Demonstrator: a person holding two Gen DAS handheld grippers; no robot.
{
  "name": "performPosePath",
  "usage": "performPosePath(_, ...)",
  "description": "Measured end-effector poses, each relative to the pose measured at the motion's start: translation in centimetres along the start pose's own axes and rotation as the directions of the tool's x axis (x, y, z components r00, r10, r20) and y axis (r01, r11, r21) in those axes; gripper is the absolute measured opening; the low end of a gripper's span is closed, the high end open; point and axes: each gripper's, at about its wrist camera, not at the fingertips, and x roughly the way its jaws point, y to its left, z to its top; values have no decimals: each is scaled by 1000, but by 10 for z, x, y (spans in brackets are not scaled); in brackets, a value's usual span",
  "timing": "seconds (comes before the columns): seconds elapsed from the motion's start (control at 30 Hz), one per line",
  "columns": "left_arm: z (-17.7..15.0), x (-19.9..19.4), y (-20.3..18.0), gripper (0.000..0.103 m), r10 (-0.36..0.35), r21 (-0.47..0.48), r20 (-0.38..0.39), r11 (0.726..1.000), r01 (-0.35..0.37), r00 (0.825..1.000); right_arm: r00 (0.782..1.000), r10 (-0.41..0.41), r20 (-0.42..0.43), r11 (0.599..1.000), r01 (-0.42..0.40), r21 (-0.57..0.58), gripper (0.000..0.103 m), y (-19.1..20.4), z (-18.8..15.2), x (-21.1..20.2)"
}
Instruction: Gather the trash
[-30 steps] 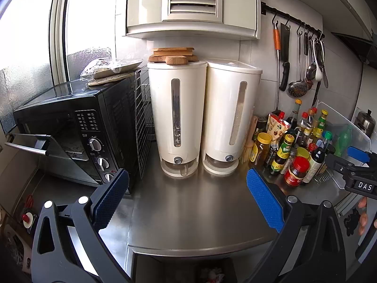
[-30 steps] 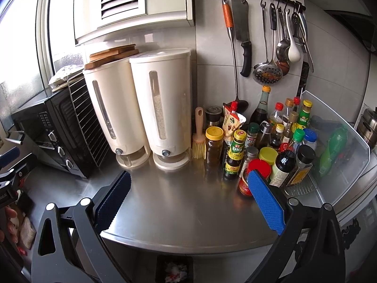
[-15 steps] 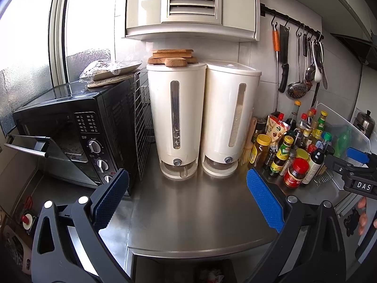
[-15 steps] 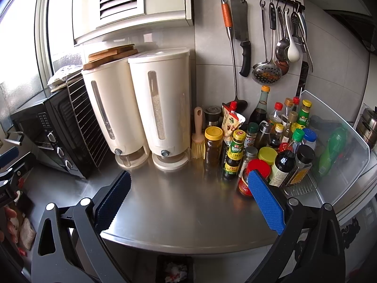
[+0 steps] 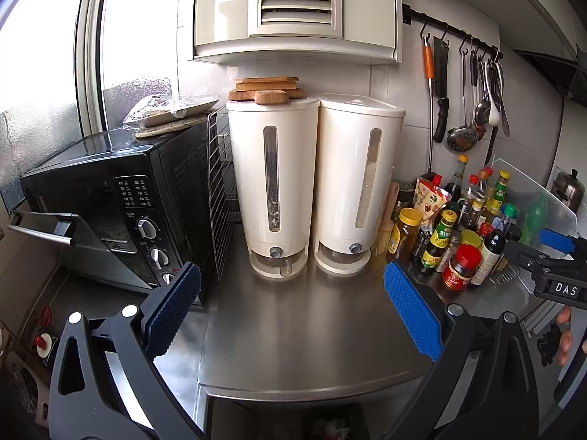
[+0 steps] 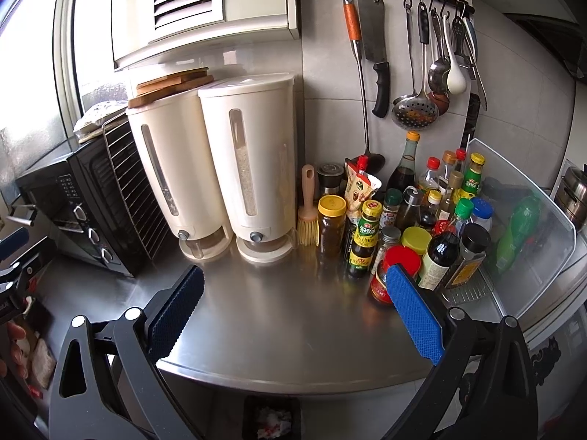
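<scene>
Meanwhile, barely shifted in the last second, both grippers (left (image 5: 291, 306), right (image 6: 295, 310)) wide open, empty, above bare counter (image 6: 286, 322); crumpled trash (image 6: 272, 421) in bin (image 6: 249, 414) below.

Both grippers level, side by side: L gripper (image 5: 291, 306) jaws wide apart, R gripper (image 6: 295, 306) same, nothing held.

Both wrist cameras looked forward and slightly down from just off the worktop's (image 5: 293, 348) front edge toward the back wall. The left view faced the oven (image 5: 110, 198) end, the right the bottles (image 6: 422, 220) end. Both shared the two white dispensers (image 5: 315, 183).
</scene>
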Motion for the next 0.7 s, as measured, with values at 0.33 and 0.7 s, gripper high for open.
performPosePath(0.33,-2,0,-2,95,0,5,-1,1000,0,1000,1000,0,1,1000,0,1,100,-1,-2,-1)
performPosePath(0.7,-1,-3,-1,95,-3,0,3,1000,3,1000,1000,-2,-1,1000,2,1,100,0,-2,-2)
